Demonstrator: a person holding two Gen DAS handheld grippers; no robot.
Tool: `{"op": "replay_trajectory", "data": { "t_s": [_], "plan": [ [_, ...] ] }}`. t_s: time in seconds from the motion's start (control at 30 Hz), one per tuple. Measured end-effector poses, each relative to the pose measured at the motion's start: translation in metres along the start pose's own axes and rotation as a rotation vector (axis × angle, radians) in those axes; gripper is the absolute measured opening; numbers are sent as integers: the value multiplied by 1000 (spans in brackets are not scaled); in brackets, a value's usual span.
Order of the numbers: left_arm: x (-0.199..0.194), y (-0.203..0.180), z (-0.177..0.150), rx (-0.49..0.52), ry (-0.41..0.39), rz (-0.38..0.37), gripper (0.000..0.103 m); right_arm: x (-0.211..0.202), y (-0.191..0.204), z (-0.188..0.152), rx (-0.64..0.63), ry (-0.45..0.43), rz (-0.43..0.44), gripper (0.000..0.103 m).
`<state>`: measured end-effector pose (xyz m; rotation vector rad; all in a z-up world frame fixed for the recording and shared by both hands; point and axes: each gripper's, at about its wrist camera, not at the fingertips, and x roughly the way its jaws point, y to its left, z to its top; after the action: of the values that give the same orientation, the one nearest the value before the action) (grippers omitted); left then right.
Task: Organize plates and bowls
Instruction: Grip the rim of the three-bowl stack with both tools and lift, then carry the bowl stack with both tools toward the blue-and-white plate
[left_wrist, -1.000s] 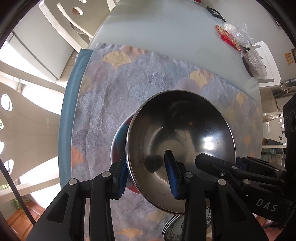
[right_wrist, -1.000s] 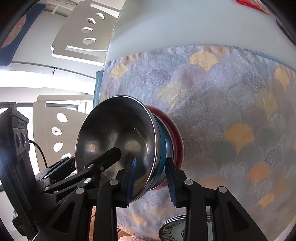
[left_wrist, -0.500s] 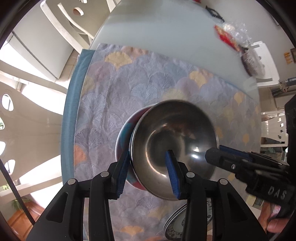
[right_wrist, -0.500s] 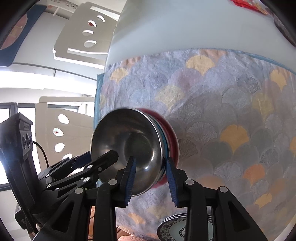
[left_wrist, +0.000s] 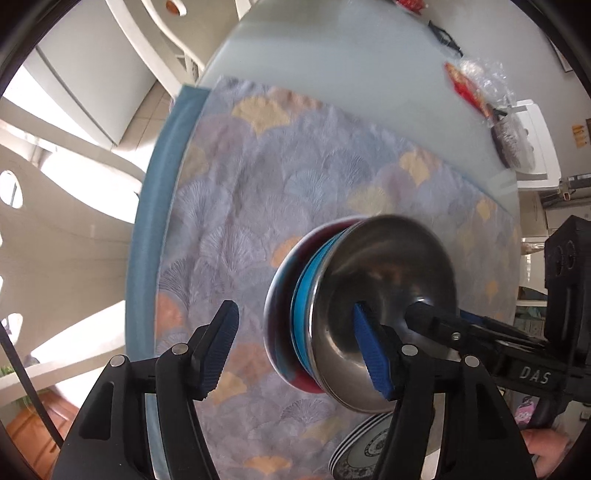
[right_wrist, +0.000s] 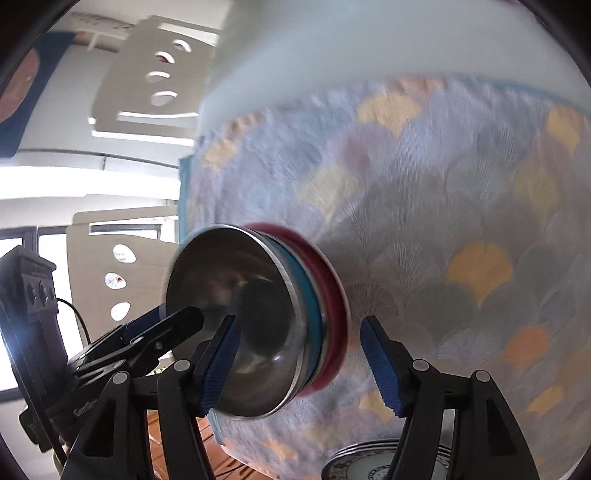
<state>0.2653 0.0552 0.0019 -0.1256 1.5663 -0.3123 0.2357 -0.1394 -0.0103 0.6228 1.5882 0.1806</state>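
Bowls (left_wrist: 369, 306) nested on patterned cloth (left_wrist: 258, 206) | plate stack (left_wrist: 365, 450) beside | both tongs opening, rims between, unpressed

Bowl stack (left_wrist: 354, 314) blocks mat (left_wrist: 258, 192) centre; plate stack (left_wrist: 362, 450) at 6 o'clock; mat open toward 11 o'clock.

Your left wrist camera looks steeply down along its blue-padded black fingers (left_wrist: 221, 354) from close above the fan-patterned pastel cloth (left_wrist: 295, 177), with the pale glass tabletop (left_wrist: 351, 55) beyond it. Your right wrist camera looks down just as near from the opposite side, its own blue-padded fingers (right_wrist: 380, 369) in the foreground. Both views share the nested stack of steel, blue and red bowls (left_wrist: 369, 295) (right_wrist: 251, 314), the cloth (right_wrist: 443, 203), the patterned white plates (left_wrist: 365, 450) (right_wrist: 380, 465) at the bottom edge, and each shows the other gripper.
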Motion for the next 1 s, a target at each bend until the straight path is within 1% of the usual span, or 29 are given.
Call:
{"op": "replay_trajectory", "data": {
  "t_s": [0.07, 0.17, 0.3, 0.4, 0.47, 0.5, 0.53, 0.7, 0.77, 1.0],
  "plan": [
    [9, 0, -1, -2, 17, -18, 61, 13, -5, -1, 14, 21, 9, 65],
    [17, 2, -1, -1, 25, -13, 60, 26, -11, 0, 34, 33, 20, 65],
    [25, 6, -1, -19, 44, -80, 59, 36, -21, 0, 73, 42, 82, 65],
    [32, 5, -3, -7, 41, -61, 55, 41, -26, -1, 82, 37, 87, 65],
    [35, 5, -4, -18, 30, -89, 55, 43, -30, -2, 100, 33, 133, 60],
    [35, 5, -4, -20, 24, -99, 52, 44, -31, -2, 107, 28, 158, 58],
    [34, 3, -4, -13, 12, -108, 47, 43, -32, -2, 106, 24, 170, 54],
    [31, -4, -4, 17, -19, -87, 45, 38, -29, -4, 87, -11, 146, 52],
    [31, -5, -5, 31, -26, -87, 44, 36, -27, -5, 68, -10, 133, 51],
    [26, -4, -10, 33, -37, -95, 44, 33, -12, -1, 27, -8, 81, 50]
  ]
}}
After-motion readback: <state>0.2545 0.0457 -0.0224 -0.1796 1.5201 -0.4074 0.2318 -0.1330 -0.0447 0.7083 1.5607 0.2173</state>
